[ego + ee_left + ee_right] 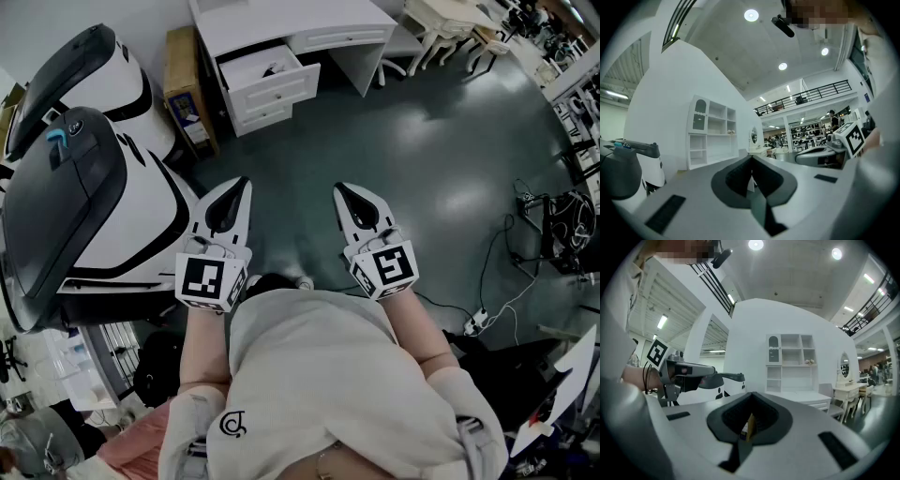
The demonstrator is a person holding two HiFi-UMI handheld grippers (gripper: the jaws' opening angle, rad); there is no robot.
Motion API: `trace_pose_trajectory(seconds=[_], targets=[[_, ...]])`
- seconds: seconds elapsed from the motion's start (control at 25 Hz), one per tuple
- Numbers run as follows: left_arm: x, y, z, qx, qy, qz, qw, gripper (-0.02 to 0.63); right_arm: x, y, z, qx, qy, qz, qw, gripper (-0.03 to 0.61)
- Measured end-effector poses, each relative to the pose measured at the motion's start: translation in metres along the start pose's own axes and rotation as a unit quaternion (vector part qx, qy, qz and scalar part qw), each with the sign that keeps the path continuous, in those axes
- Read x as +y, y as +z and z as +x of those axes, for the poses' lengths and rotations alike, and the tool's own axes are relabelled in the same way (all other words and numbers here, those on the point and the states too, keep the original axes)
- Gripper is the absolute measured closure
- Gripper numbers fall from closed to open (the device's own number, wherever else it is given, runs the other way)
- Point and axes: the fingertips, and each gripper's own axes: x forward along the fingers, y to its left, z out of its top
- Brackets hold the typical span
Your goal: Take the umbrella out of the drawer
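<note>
Person is standing, holding both tools out level over the dark floor [394, 141], lower centre of the head view. Left hand-held gripper [240, 184] is sitting clenched, jaws together, nothing between them; its own view [751, 160] is showing only a thin sliver of background at the seam. Right hand-held gripper [340, 189] is also looking clenched and empty [750, 398], just a narrow yellowish slit between the jaws. The two are hanging side by side, apart, not touching anything.

White desk [281, 19] is sitting at the top centre of the head view, well apart from both tools. Its upper drawer [274, 88] is standing pulled open. Umbrella [273, 67] is showing only as a small dark shape inside that open drawer; too small to tell more. Cardboard box [185, 89] is leaning just left of the desk. Big white-and-black machine [84, 187] is filling the left side of the frame. Cables and a power strip [475, 322] are lying on the floor at the right edge.

White shelf cabinet [790, 363] is showing against the wall in both gripper views.
</note>
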Motion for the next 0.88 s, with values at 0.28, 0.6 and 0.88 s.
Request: trace_pose_trajectory(seconds=[0.28,0.6,0.88], targets=[[0.003,-0.004,0.007,0.004,-0.006,0.002,1.0000,0.601,-0.003,-0.003,0.008,-0.002,-0.004,0.013,1.000,0.575],[0.005,-0.011,0.023,0.013,-0.011,-0.004,0.9998,0.601,-0.008,-0.002,0.013,-0.014,0.011,0.018,1.000,0.574],[0.025,-0.035,0.050,0.038,-0.005,-0.021,0.9991,0.601,-0.025,-0.020,0.042,0.006,0.010,0.041,0.999,0.572]])
